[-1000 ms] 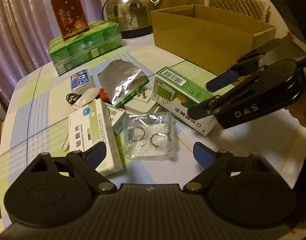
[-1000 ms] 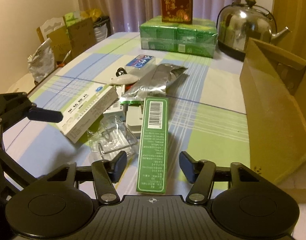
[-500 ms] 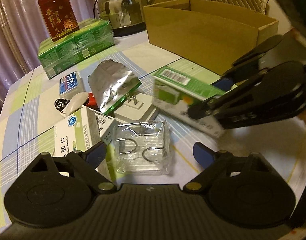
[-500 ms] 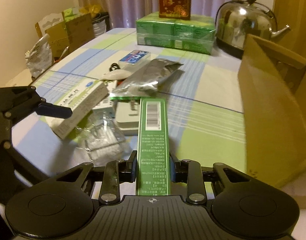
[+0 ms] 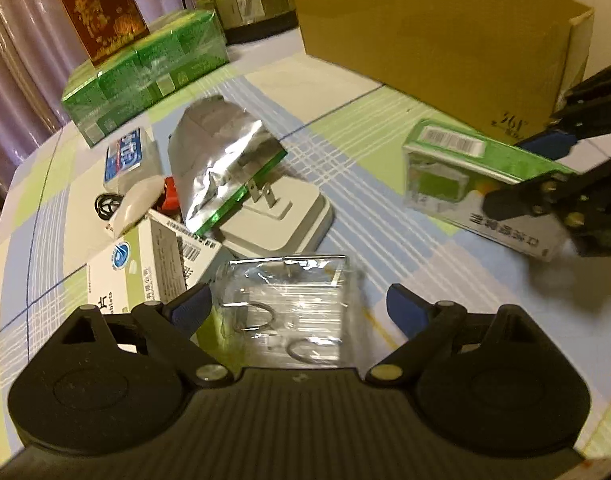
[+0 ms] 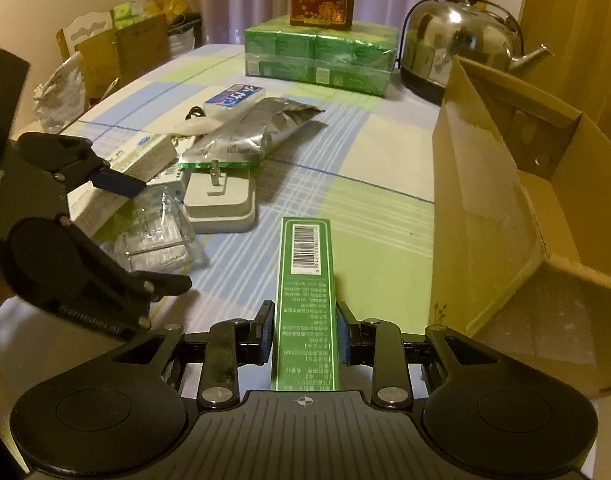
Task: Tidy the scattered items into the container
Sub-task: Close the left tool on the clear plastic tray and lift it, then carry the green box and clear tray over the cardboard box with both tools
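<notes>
My right gripper is shut on a long green box with a barcode and holds it above the tablecloth. The left wrist view shows that green box at the right, held in the right gripper. The open cardboard box stands just right of it. My left gripper is open, low over a clear plastic pack of metal rings, which lies between its fingers. From the right wrist view, the left gripper straddles the clear pack.
A white medicine box, a white plug adapter, a silver foil bag, a small blue-and-white box and a black cable lie scattered. Wrapped green packs with a red-brown box on top and a steel kettle stand at the back.
My right gripper has shut on the green box and lifted it off the table. My left gripper has moved forward and lower, over the clear pack, still open.
</notes>
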The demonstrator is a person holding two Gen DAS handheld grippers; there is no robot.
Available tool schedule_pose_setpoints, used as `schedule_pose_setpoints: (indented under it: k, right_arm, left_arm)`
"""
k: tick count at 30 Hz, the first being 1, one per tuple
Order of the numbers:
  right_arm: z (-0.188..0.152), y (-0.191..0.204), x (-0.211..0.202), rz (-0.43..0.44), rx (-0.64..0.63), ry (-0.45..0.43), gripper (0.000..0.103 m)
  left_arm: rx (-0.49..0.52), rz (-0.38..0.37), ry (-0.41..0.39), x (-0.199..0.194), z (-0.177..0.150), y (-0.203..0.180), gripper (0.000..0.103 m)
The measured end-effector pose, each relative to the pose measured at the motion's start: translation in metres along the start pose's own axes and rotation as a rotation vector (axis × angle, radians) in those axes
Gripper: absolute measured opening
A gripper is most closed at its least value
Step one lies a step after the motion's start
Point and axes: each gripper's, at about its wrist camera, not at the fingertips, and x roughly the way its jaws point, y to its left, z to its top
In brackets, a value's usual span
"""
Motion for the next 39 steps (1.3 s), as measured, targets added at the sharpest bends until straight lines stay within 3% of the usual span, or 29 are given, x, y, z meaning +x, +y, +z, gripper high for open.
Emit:
schedule_pose_setpoints:
  k: [2, 4, 7, 9, 12, 23, 28, 29, 30, 39]
  right_arm:
    - [-0.003, 0.0, 0.001, 0.0, -0.003, 0.002, 0.029]
    - [-0.005, 0.001, 0.001, -0.002, -0.001, 0.008, 0.036]
    - [-0.007, 0.0, 0.002, -0.003, 0.005, 0.012, 0.048]
    - [-0.007, 0.001, 0.002, 0.001, 0.008, 0.012, 0.05]
    - [-0.008, 0.002, 0.001, 0.005, 0.01, 0.014, 0.051]
    - [-0.009, 0.001, 0.006, 0.015, 0.03, 0.028, 0.052]
    - [-0.007, 0.002, 0.009, 0.016, 0.037, 0.029, 0.049]
    - [-0.006, 0.002, 0.01, 0.013, 0.039, 0.03, 0.044]
    - [-0.006, 0.002, 0.01, 0.012, 0.04, 0.032, 0.028]
    - [-0.006, 0.005, -0.011, -0.012, 0.034, -0.004, 0.027]
  left_arm:
    - [-0.003, -0.004, -0.002, 0.003, 0.0, 0.001, 0.092]
    - [-0.006, -0.008, -0.004, 0.003, 0.001, 0.001, 0.09]
    - [-0.016, -0.011, -0.01, 0.0, 0.001, -0.002, 0.071]
    - [-0.031, -0.031, -0.01, -0.005, -0.001, -0.004, 0.066]
    - [-0.061, -0.079, -0.013, -0.014, -0.005, -0.008, 0.065]
    - [-0.064, -0.098, -0.006, -0.014, -0.015, -0.01, 0.073]
    - [-0.103, -0.105, -0.011, -0.014, -0.017, -0.01, 0.063]
    - [-0.105, -0.105, -0.011, -0.016, -0.017, -0.01, 0.063]
    - [-0.109, -0.106, -0.01, -0.017, -0.018, -0.01, 0.062]
    - [-0.148, -0.1, -0.037, -0.044, -0.023, -0.016, 0.062]
